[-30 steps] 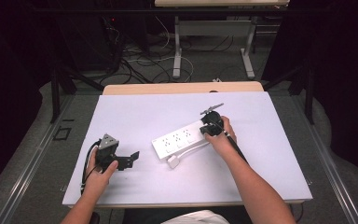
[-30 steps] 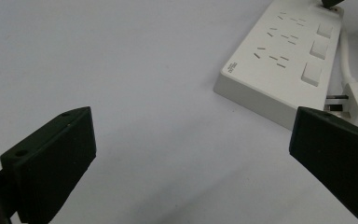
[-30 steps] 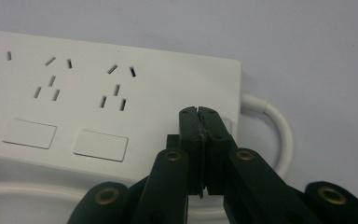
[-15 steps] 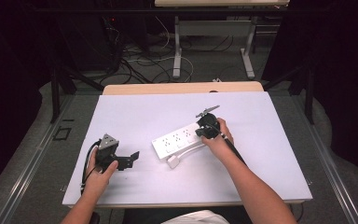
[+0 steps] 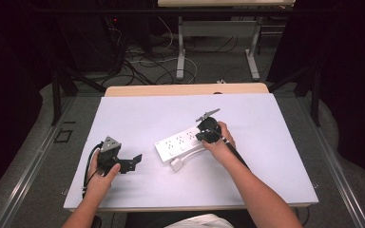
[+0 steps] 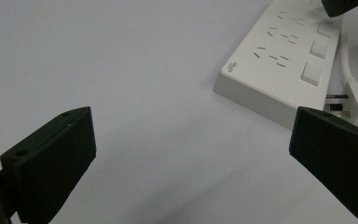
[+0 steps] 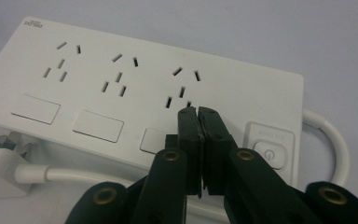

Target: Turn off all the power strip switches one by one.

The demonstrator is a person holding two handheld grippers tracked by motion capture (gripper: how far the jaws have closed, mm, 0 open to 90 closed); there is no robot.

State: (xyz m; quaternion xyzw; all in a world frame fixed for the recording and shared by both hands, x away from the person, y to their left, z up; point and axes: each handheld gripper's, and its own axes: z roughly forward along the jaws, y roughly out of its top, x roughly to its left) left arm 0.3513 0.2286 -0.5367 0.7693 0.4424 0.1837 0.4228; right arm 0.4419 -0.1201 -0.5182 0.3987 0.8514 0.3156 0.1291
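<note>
Right tool (image 7: 199,116), jaws closed, has dropped onto the power strip (image 7: 135,88); left tool (image 5: 132,162) stays open

The person's right hand (image 5: 221,137) and the black two-jaw right gripper (image 5: 208,130) it holds have slid toward nine o'clock across the pale tabletop. A second ago the gripper sat just off the three o'clock end of the white rectangular plastic power strip (image 5: 183,144). Half a second ago it had reached that end. Now it lies over the strip's end section. In the right gripper view, the gripper (image 7: 199,116) has its jaws pressed together, tips on the strip's (image 7: 135,88) top face beside the round power button (image 7: 270,151).
</note>
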